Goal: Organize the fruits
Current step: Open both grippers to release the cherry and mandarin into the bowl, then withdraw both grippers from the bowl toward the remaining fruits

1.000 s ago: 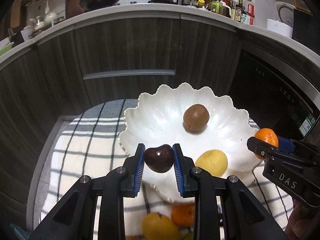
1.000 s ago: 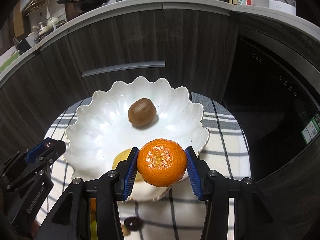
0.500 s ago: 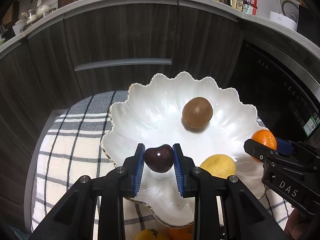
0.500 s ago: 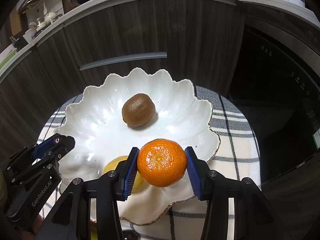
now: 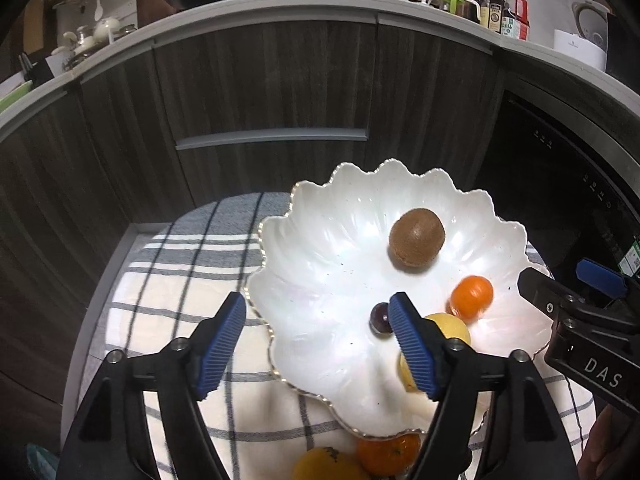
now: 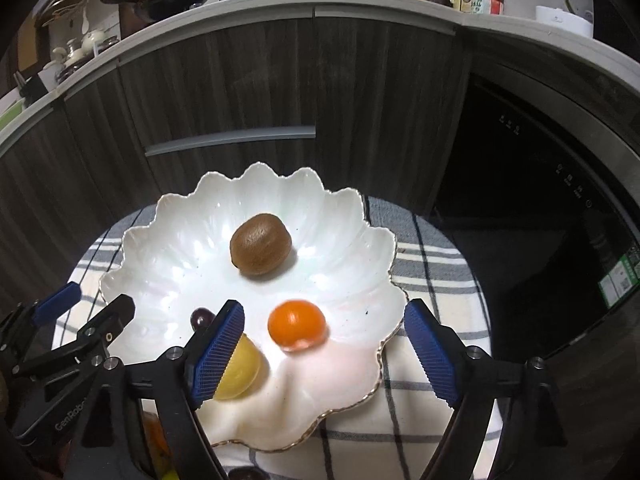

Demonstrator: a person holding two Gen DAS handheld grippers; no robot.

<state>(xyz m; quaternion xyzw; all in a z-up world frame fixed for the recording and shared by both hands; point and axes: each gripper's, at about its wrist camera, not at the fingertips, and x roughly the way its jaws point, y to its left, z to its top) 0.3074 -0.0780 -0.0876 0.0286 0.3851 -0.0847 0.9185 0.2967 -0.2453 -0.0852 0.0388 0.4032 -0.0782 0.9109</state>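
Note:
A white scalloped bowl (image 5: pixel 320 264) (image 6: pixel 180 248) holds a brown kiwi (image 5: pixel 417 237) (image 6: pixel 261 244) and a yellow lemon (image 5: pixel 452 328) (image 6: pixel 240 364). A small dark plum (image 5: pixel 380 318) (image 6: pixel 201 317) lies in the bowl beside my left gripper's right finger. My left gripper (image 5: pixel 318 304) (image 6: pixel 98 300) hangs over the bowl's left rim, its jaws opening and nothing between the pads. A blurred tangerine (image 5: pixel 471 296) (image 6: pixel 297 325) sits in the bowl below my right gripper (image 6: pixel 325 312) (image 5: pixel 558 276), whose jaws are opening wide, clear of it.
The bowl rests on a checked cloth (image 5: pixel 180 280) over a small round table. An orange (image 5: pixel 386 454) and a yellow fruit (image 5: pixel 324 464) lie on the cloth by the near edge. Dark wood cabinets (image 5: pixel 260 92) stand behind, with a black oven (image 6: pixel 540 208) to the right.
Both grippers opened. The plum left the left pads and the tangerine left the right pads; both fruits now lie in the bowl.

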